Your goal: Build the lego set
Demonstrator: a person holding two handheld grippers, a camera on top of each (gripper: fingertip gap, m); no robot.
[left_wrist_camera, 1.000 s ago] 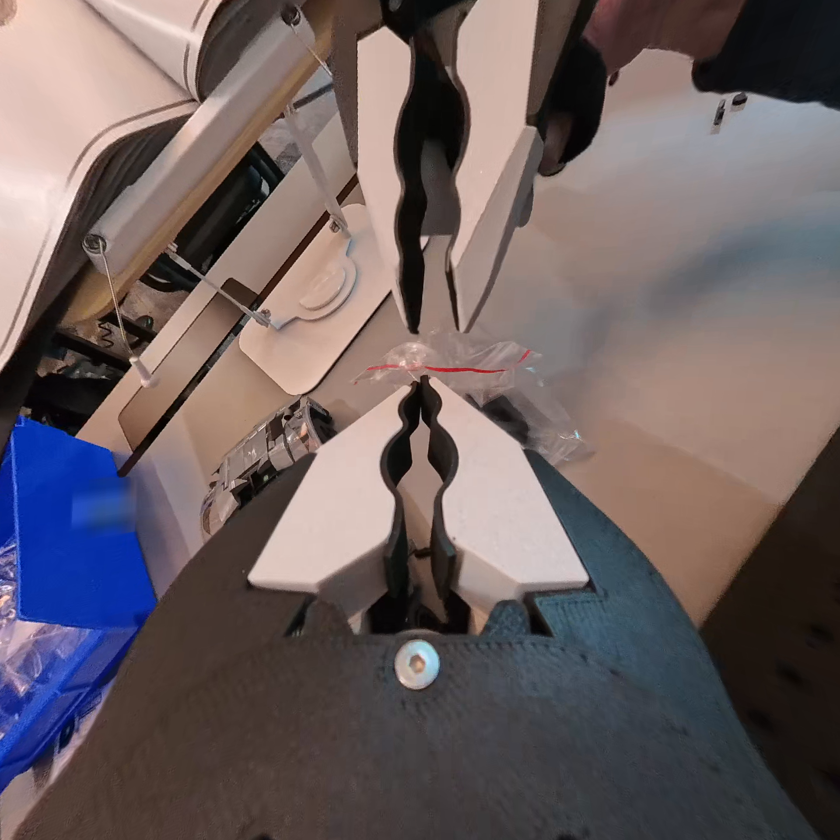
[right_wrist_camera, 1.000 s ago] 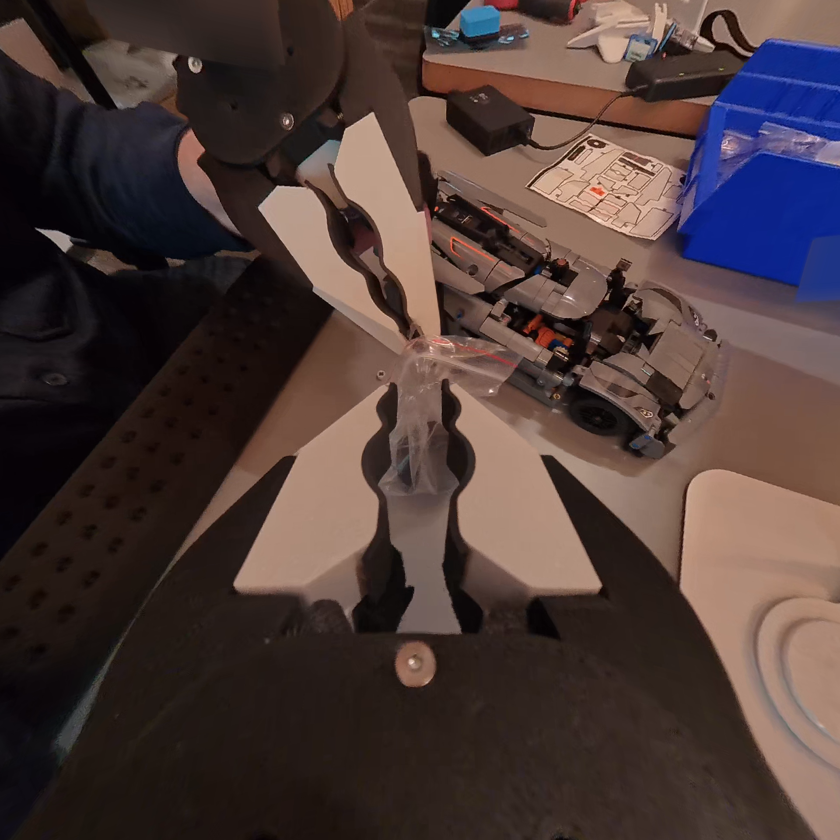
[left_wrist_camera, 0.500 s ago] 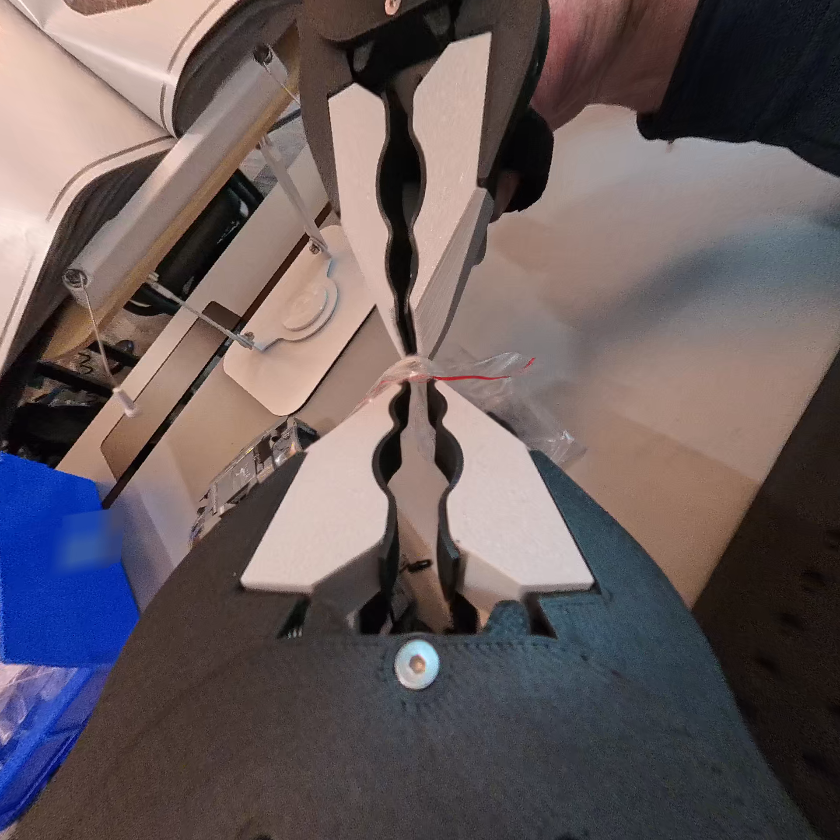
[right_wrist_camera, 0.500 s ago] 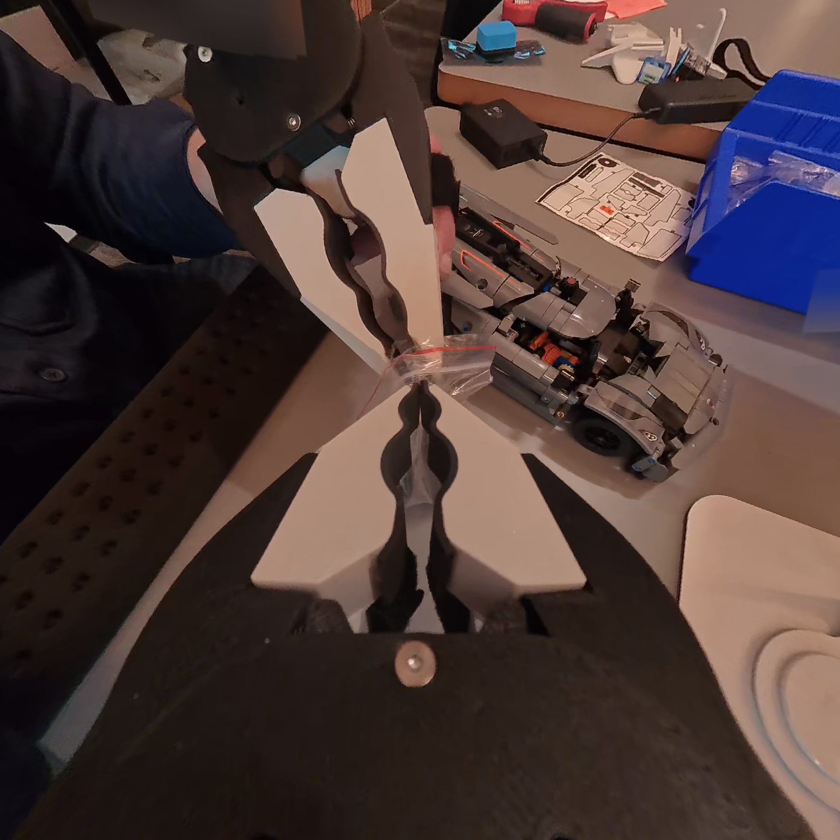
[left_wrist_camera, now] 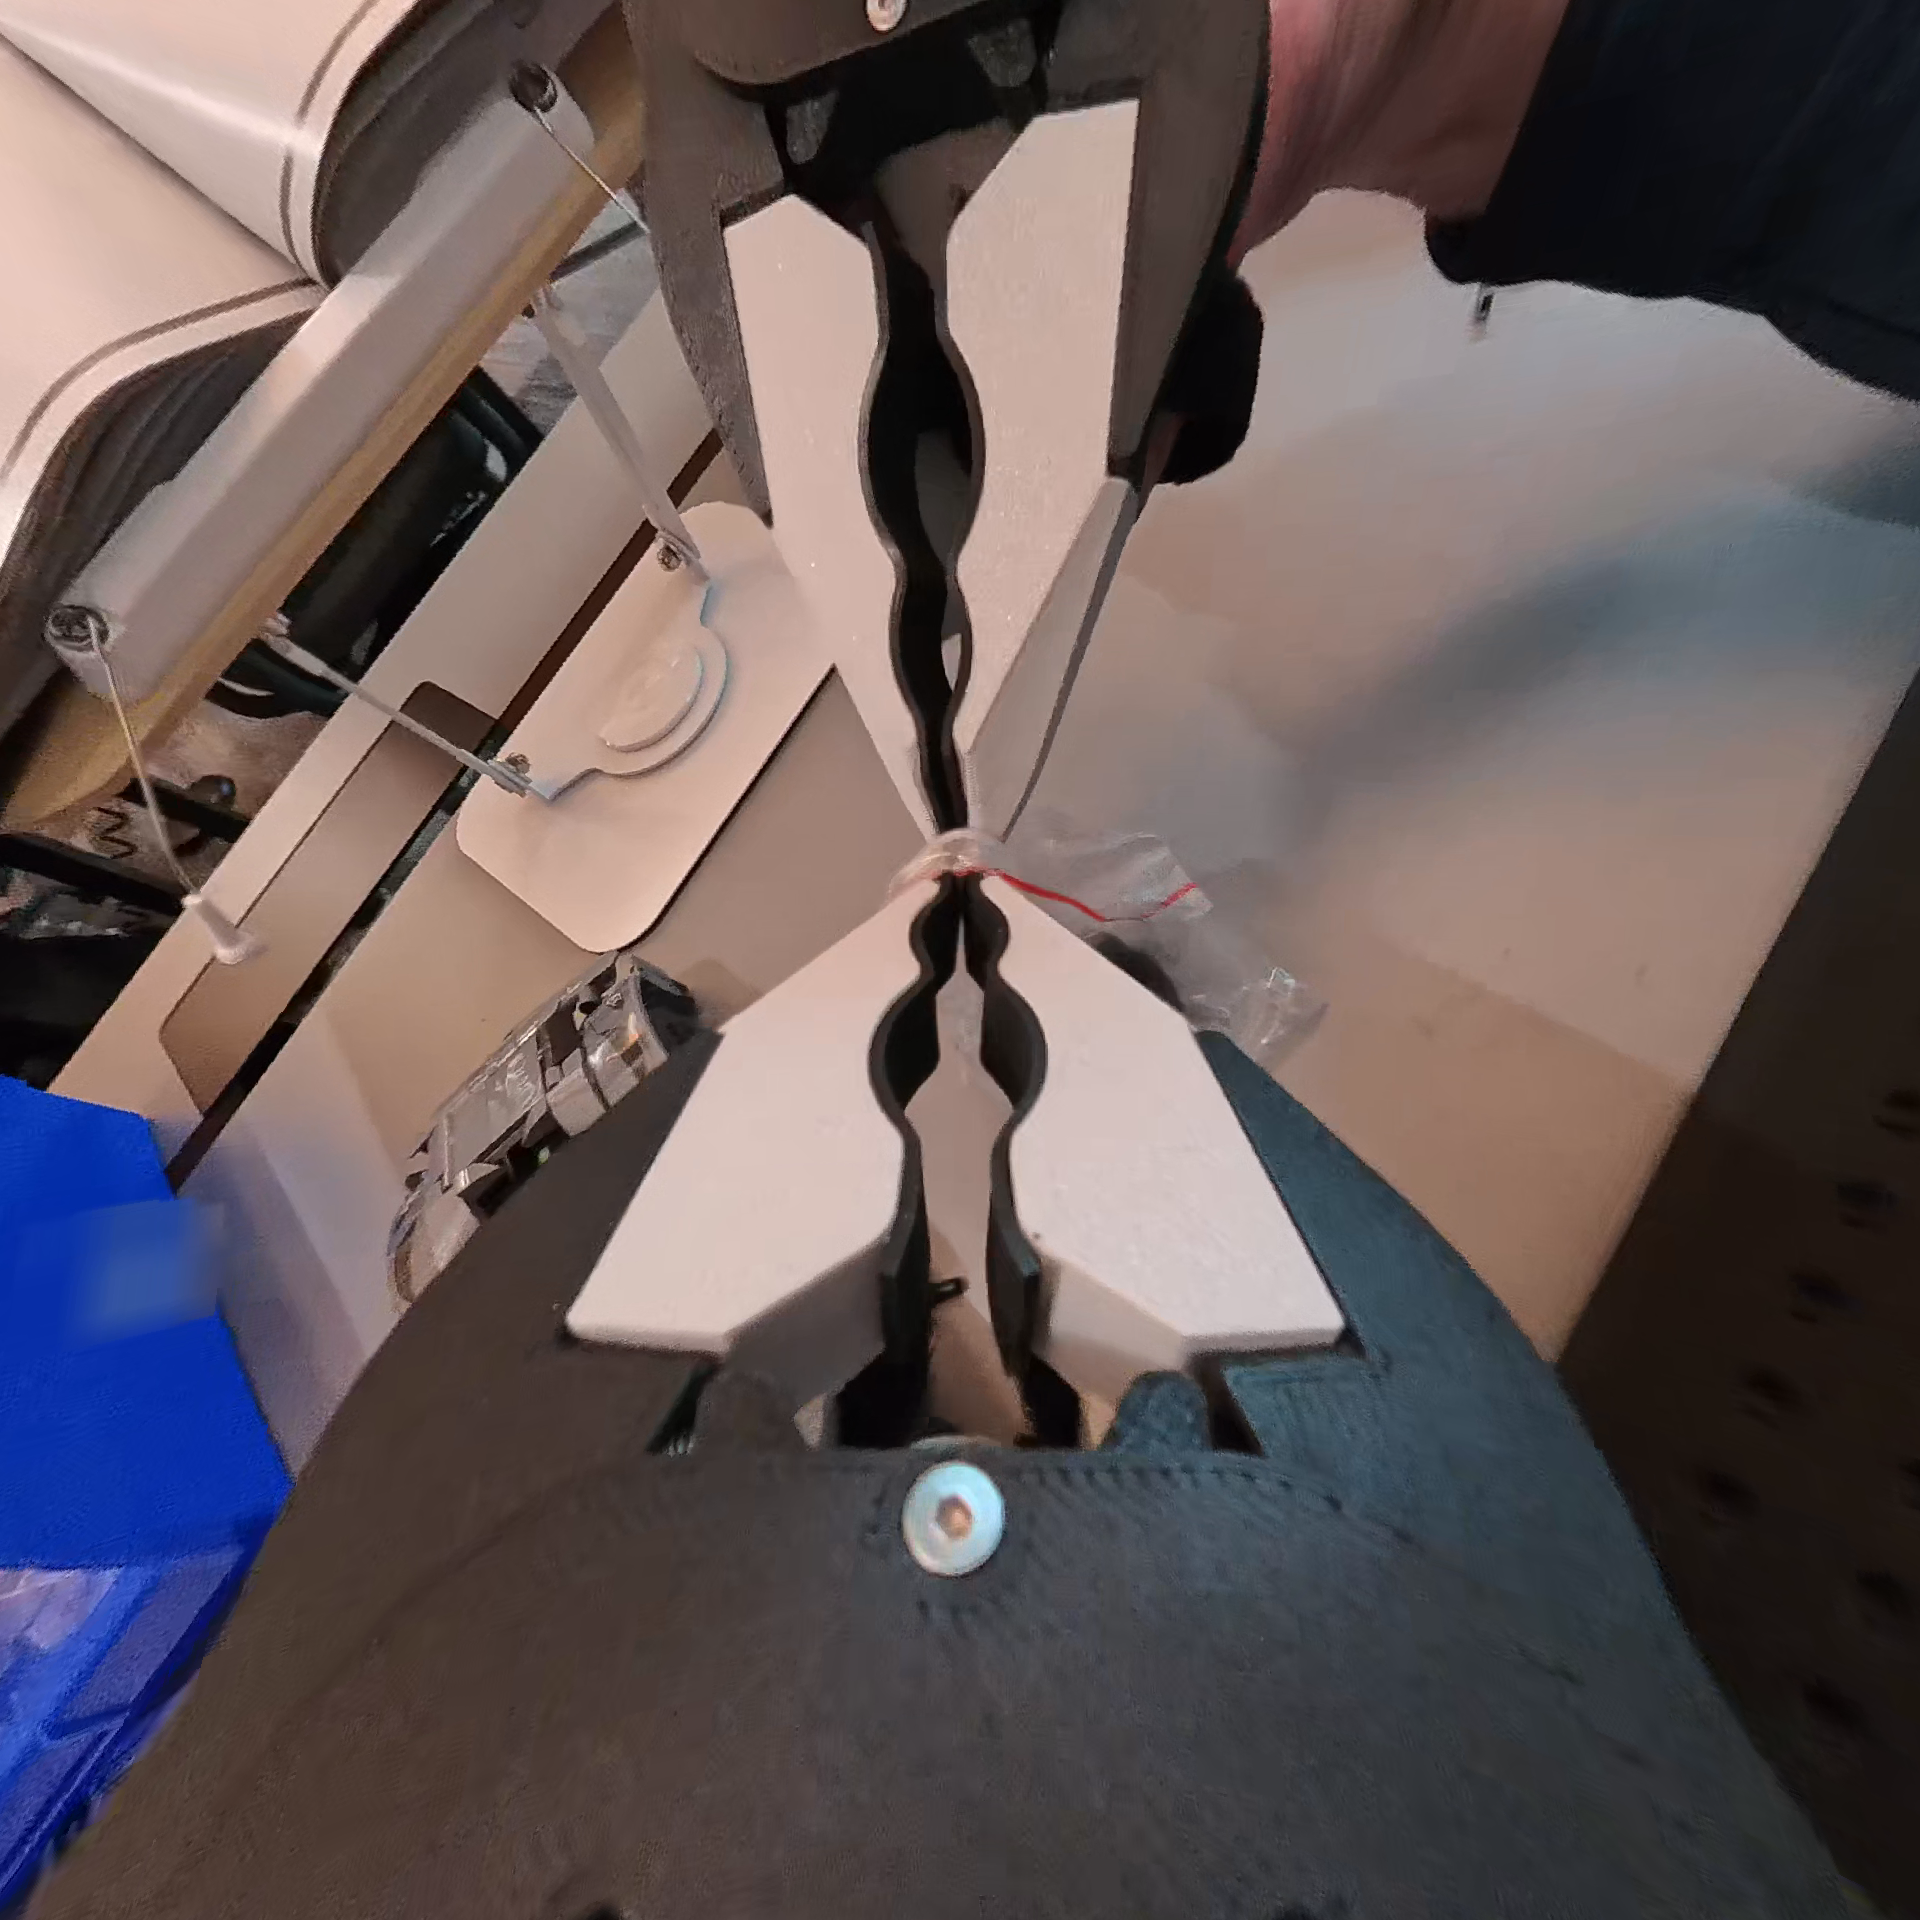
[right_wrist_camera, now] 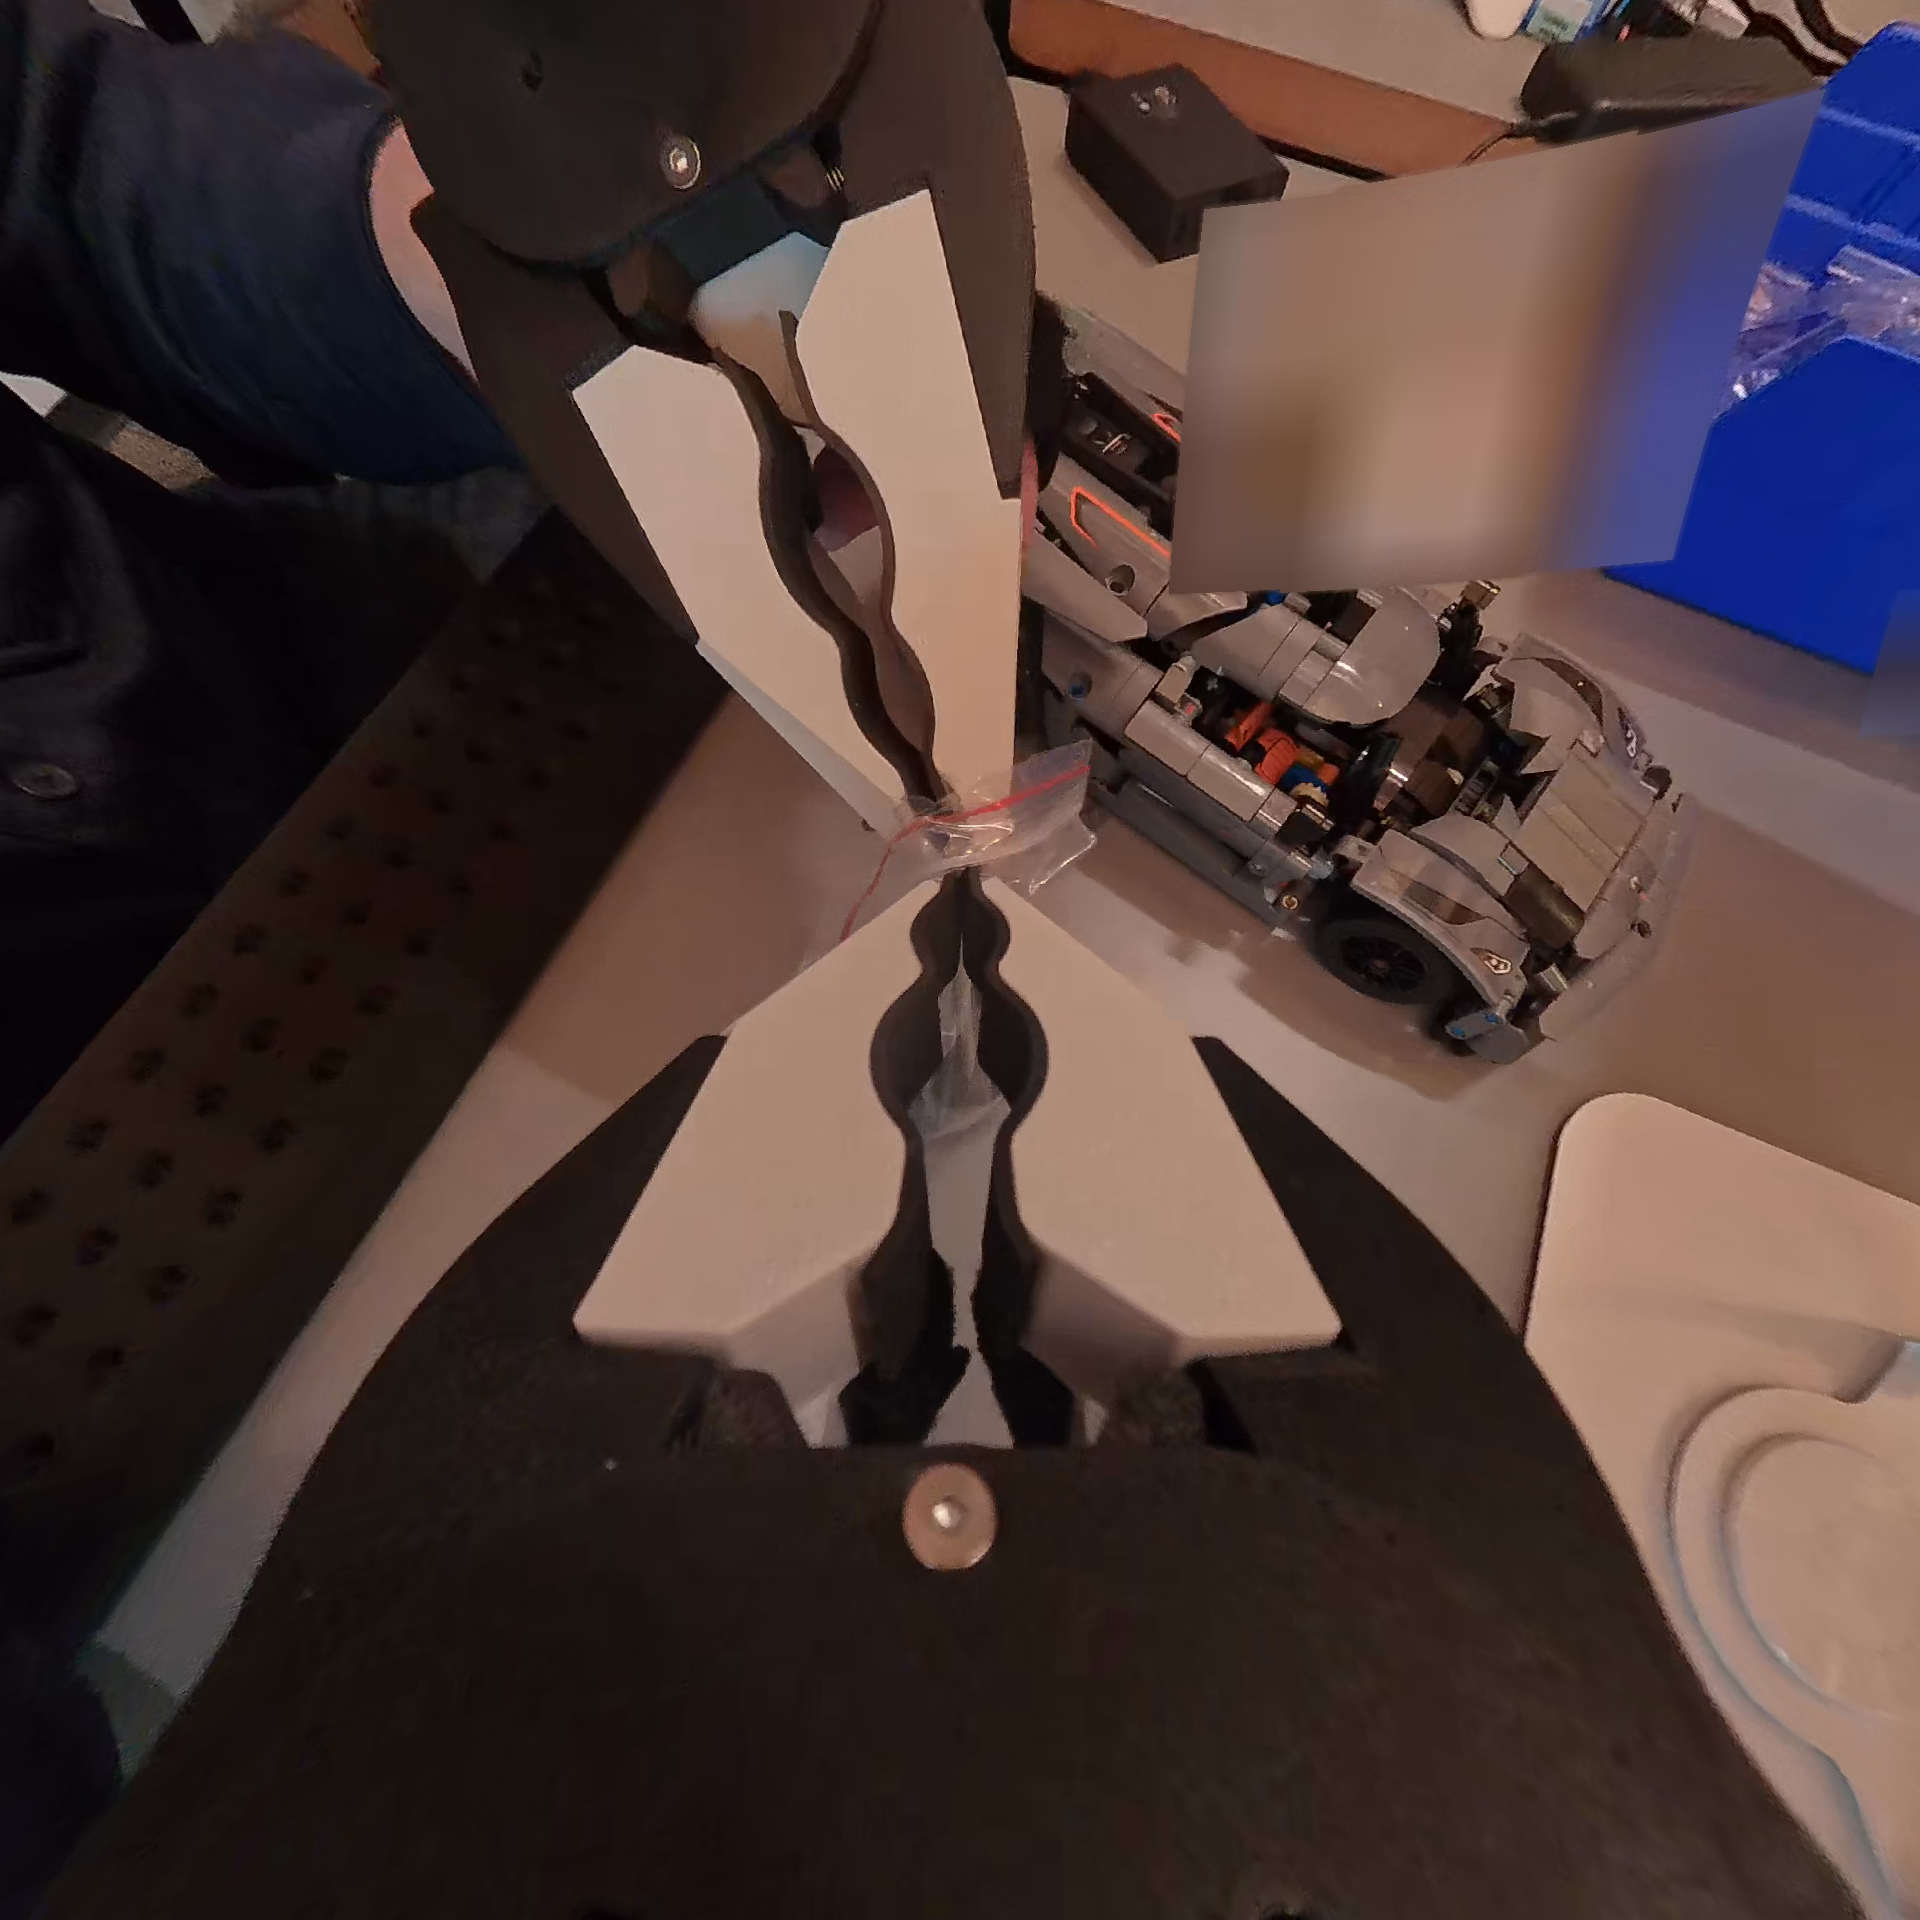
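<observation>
A small clear plastic bag [left_wrist_camera: 1127, 891] with a red seal line hangs above the table between the two grippers; it also shows in the right wrist view [right_wrist_camera: 1003, 826]. My left gripper [left_wrist_camera: 958, 902] is shut on one side of its mouth. My right gripper [right_wrist_camera: 958, 896] is shut on the other side, tip to tip with the left gripper [right_wrist_camera: 925, 800]. The right gripper [left_wrist_camera: 951, 821] comes down from above in the left wrist view. A grey Lego car [right_wrist_camera: 1382, 769] stands on the table behind the bag; part of it shows in the left wrist view [left_wrist_camera: 540, 1081].
A blue bin [right_wrist_camera: 1829, 416] with plastic bags stands at the back right, also at the left in the left wrist view [left_wrist_camera: 94, 1351]. A white moulded tray [right_wrist_camera: 1714, 1351] lies at the right. A black perforated board [right_wrist_camera: 260, 987] lies at the left. A black box [right_wrist_camera: 1174, 177] sits behind. Both grippers' tips are roughly 15 centimeters from the grey Lego car [right_wrist_camera: 1382, 769].
Both grippers have closed in tip to tip on the bag's mouth and tightened; the bag's top is now bunched between them. The right gripper shut further on the bag.
</observation>
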